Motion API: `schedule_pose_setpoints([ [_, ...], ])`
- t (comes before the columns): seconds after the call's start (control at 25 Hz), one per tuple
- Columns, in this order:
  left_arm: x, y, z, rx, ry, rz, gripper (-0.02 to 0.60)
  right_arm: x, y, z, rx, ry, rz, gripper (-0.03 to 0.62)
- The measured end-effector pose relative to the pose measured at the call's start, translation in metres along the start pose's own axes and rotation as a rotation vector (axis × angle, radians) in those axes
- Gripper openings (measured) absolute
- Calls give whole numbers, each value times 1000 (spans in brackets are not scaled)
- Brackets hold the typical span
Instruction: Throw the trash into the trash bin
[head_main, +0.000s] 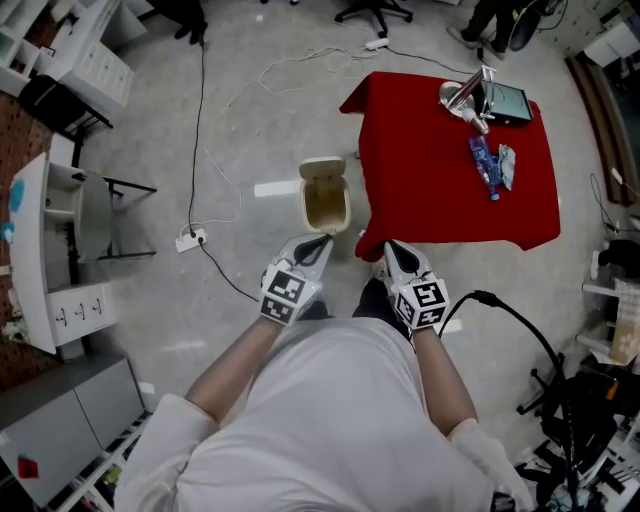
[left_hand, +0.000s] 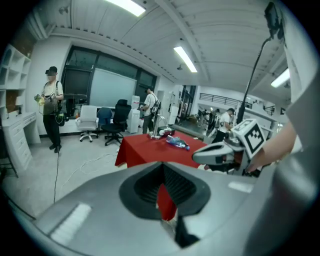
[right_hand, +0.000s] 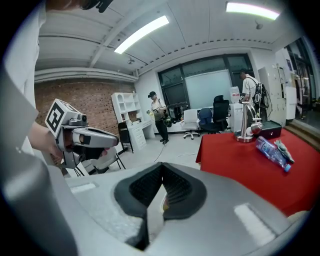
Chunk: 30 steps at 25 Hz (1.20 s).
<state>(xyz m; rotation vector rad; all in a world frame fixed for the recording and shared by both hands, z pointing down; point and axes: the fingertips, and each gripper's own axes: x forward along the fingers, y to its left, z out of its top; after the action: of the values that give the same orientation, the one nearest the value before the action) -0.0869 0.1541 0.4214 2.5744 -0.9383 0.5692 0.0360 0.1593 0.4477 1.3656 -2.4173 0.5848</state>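
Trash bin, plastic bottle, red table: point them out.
trash bin (head_main: 326, 206), head view, inside of open bin
plastic bottle (head_main: 483, 166), head view, middle of body
red table (head_main: 420, 172), head view, bare cloth

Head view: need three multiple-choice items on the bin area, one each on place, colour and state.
1. Where does the trash bin stand?
A. On a chair
B. On the floor, beside the table
C. On the white shelf unit

2. What colour is the cloth over the table?
A. Blue
B. Green
C. Red

3. How is the bin's lid?
A. Flipped open
B. Shut
C. Taken off and lying on the floor

Answers:
1 B: the bin sits on the grey floor, just off the table's left edge in the head view.
2 C: the cloth is red across the top and down the sides.
3 A: the lid stands up behind the mouth and the inside of the bin shows.
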Motion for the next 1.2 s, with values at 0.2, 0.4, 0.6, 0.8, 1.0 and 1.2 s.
schedule_pose_setpoints([
  [0.2,41,-23,27,7,-24,-11,5,-5,-34,5,-19,24,44,1],
  [0.4,87,-40,50,10,-26,3,3,-10,-87,14,-15,35,65,2],
  [0.6,132,-53,65,-5,-12,21,4,-15,-148,20,-11,45,68,21],
  [0.8,168,-60,76,-14,-13,52,4,-15,-202,24,-12,55,65,20],
  [1.0,202,-64,90,-28,-15,82,4,-14,-255,23,-13,82,50,21],
  [1.2,231,-65,101,-39,-11,101,5,-11,-311,13,-24,125,23,35],
])
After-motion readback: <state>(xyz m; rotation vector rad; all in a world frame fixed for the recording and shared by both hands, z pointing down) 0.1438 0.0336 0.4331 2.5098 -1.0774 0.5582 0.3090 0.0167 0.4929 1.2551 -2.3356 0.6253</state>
